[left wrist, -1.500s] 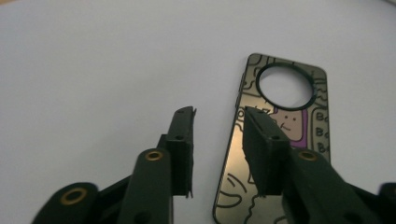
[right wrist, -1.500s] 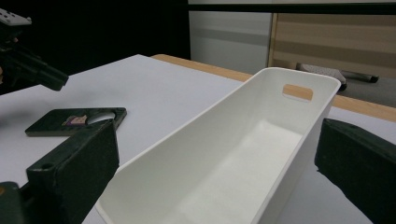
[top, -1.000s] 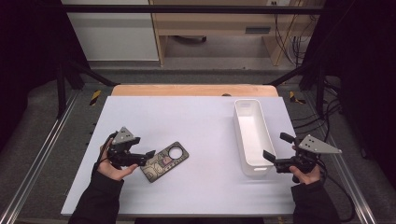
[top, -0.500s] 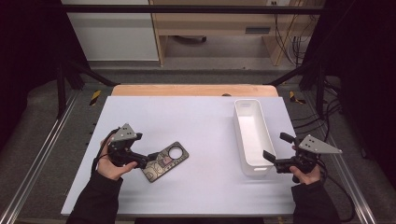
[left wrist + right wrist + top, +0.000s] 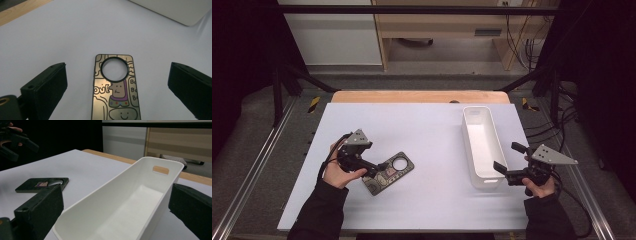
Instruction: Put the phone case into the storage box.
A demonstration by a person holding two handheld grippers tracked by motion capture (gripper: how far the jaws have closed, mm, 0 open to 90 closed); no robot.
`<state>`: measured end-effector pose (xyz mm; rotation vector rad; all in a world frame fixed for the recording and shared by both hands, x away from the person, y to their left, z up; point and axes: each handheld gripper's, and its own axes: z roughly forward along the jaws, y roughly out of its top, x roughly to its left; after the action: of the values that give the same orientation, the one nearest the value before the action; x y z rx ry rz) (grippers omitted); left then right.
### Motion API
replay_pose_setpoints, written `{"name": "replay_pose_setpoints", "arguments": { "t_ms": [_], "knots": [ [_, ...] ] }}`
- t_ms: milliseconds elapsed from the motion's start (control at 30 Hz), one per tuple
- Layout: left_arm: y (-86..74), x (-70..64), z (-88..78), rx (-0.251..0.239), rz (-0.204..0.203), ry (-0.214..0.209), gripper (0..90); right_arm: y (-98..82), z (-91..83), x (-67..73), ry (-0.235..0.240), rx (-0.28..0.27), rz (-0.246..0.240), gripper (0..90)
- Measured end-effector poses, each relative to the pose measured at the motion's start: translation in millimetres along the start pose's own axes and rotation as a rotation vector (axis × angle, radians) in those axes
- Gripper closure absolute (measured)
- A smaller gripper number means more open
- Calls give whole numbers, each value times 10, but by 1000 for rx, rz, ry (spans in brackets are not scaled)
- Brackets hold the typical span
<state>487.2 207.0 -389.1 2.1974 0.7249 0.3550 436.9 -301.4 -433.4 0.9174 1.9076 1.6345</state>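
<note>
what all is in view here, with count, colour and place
phone case: 1, dark with cartoon print and a round camera hole, flat on the table's left half
bin: 1, white, long, empty, right half of the table
table: 1, white top with a wooden far edge
left gripper: 1, black, jaws wide open either side of the phone case, having just been opening, touching nothing
right gripper: 1, black, jaws open at the bin's near end
hands: 2, dark sleeves, at the near edge

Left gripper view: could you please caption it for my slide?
Open left gripper poised above a cartoon-printed phone case lying flat on the white table.
</note>
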Motion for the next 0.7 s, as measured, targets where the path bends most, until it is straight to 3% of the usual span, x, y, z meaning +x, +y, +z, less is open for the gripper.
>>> {"name": "replay_pose_setpoints", "arguments": {
  "t_ms": [133,700],
  "knots": [
    [5,-10,53,23,9,6,21,3,-4,0,1,-2,0,3],
    [-79,14,338,99,-32,3,38,4,-12,-6,3,-4,3,3]
  ]
}}
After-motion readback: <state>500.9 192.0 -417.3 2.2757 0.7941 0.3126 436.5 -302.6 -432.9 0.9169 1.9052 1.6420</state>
